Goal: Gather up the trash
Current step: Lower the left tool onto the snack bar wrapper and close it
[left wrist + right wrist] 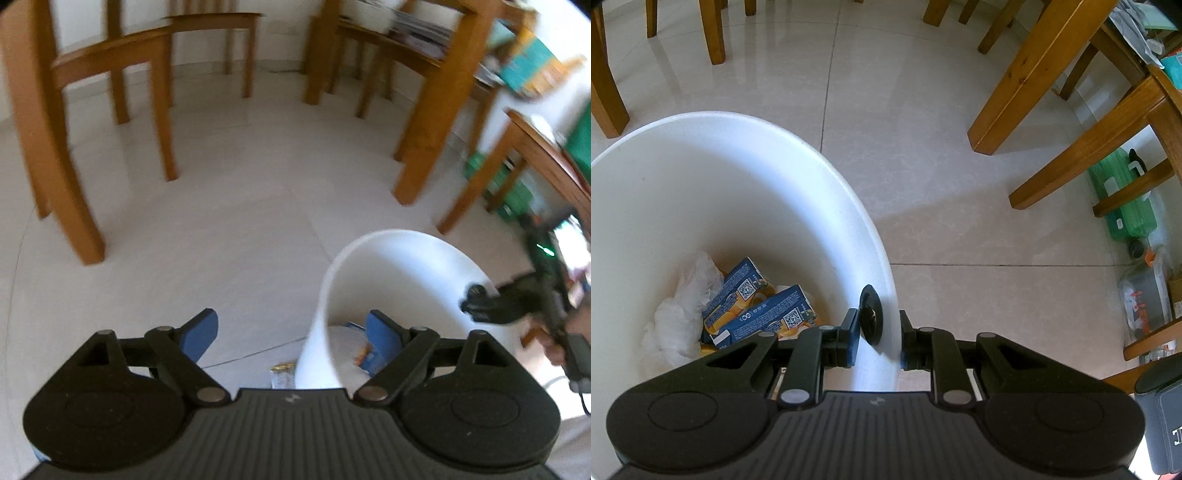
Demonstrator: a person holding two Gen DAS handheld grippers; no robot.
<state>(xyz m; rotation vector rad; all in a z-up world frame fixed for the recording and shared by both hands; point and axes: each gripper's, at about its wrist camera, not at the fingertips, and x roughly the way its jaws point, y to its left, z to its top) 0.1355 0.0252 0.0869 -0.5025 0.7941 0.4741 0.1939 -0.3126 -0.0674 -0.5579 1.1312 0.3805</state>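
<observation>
A white bin (701,177) stands on the tiled floor. Inside lie two blue-and-orange cartons (768,314) and a crumpled white plastic bag (679,314). My right gripper (877,334) is shut on the bin's rim, beside a black round fitting (870,317). In the left wrist view the bin (388,266) is at lower right, with the right gripper (478,301) on its far rim. My left gripper (291,317) is open: one blue pad (380,338) hangs over the bin's mouth, the other (199,334) over the floor. A small shiny wrapper (282,373) lies on the floor by the bin's base.
Wooden chair legs (59,177) stand to the left and at the back. Table legs (1027,77) rise at the right. A green case (1123,199) and a clear plastic box (1145,302) sit under the furniture at the right. A hand (576,332) holds the right gripper.
</observation>
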